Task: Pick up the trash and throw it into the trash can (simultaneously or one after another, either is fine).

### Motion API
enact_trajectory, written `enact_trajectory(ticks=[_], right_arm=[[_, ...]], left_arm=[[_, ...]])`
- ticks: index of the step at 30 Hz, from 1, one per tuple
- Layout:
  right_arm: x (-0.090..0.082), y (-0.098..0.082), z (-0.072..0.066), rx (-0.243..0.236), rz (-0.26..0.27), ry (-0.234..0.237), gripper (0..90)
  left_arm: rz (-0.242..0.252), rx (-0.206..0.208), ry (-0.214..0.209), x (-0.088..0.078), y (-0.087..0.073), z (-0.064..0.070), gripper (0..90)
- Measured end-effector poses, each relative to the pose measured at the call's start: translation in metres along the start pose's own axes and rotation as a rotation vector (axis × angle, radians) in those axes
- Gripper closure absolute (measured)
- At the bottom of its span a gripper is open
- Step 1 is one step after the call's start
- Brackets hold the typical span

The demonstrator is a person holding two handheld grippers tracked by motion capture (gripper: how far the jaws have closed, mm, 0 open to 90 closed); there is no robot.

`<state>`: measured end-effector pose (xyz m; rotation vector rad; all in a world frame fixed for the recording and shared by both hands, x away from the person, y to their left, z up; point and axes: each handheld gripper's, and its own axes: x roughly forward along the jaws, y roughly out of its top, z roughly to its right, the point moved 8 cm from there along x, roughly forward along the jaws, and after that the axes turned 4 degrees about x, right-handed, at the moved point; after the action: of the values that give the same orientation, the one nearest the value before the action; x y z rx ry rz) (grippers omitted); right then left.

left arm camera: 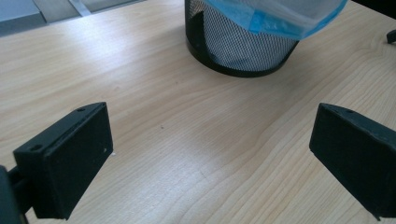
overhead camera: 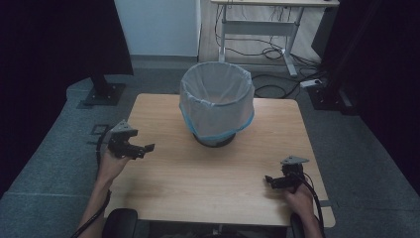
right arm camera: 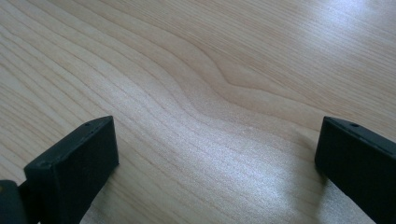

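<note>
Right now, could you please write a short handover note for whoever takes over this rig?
Left gripper: open, holding nothing, at the table's left edge, facing the bin.
Right gripper: open, holding nothing, low over the near right corner.
Mesh waste bin: upright at the table's far middle, bag liner folded over its rim.
Done: nothing visible.
Left: probably the bin or liner; neither gripper touches it.

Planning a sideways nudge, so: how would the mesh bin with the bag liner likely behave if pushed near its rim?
The mesh waste bin looks light: thin black wire mesh, nothing seen inside. It widens upward from a narrower base, so a rim push would probably tip it. The bag liner looks thin and floppy, likely slipping under the jaws.
</note>
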<state>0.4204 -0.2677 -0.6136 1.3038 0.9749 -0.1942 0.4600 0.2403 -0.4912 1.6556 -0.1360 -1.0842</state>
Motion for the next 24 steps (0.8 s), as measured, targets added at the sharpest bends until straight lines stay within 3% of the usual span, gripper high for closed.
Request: enact_trajectory(ticks=[24], right_arm=[[0.0, 0.0, 0.0, 0.0, 0.0, 0.0, 0.0]], left_arm=[[-0.054, 0.017, -0.064, 0.043, -0.037, 0.025, 0.0]])
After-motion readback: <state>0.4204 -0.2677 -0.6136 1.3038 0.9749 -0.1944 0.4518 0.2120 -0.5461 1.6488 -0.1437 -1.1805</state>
